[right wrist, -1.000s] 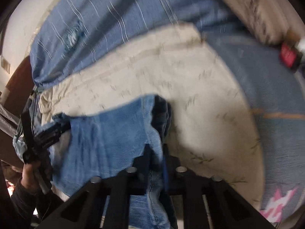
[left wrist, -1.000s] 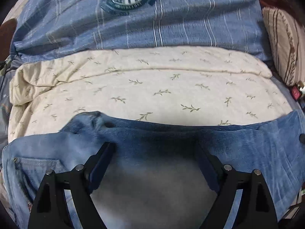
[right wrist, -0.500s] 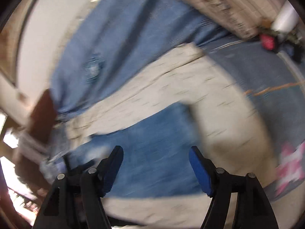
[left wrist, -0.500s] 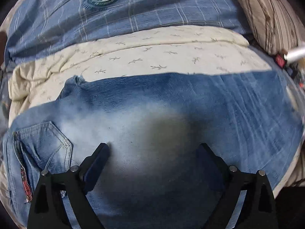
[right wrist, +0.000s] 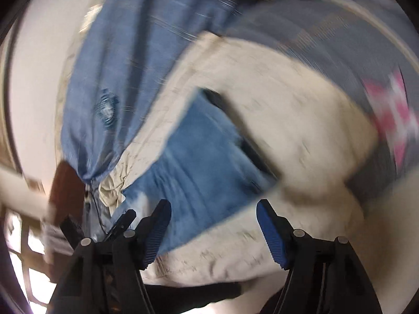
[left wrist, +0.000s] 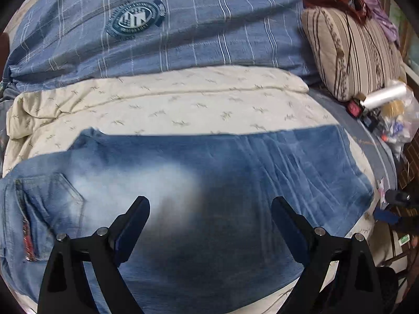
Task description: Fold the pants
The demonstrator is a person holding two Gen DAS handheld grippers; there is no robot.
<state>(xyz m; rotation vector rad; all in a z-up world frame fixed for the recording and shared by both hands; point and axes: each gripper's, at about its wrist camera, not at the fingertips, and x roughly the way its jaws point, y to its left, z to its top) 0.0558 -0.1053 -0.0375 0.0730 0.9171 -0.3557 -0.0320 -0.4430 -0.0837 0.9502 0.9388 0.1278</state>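
Note:
The blue jeans (left wrist: 235, 167) lie flat across a cream leaf-print quilt (left wrist: 183, 104), back pocket (left wrist: 52, 198) at the left. My left gripper (left wrist: 209, 200) hovers over the faded middle of the jeans, jaws wide open with nothing between them. The right wrist view is blurred. It shows the jeans (right wrist: 204, 151) as a folded blue slab on the quilt (right wrist: 288, 104). My right gripper (right wrist: 213, 204) is above their near edge, its jaws apart and closing, and no cloth is between the blue pads (right wrist: 269, 233).
A blue plaid duvet (left wrist: 209, 39) with a round badge lies behind the quilt. A striped pillow (left wrist: 353, 52) stands at the back right, with a white roll and small clutter (left wrist: 387, 115) below it. A pink-and-white patch (right wrist: 392, 120) shows at the right.
My right gripper has let go of the jeans' edge, opened and rolled. My left gripper has drawn back, so the whole of the flat-lying jeans now shows.

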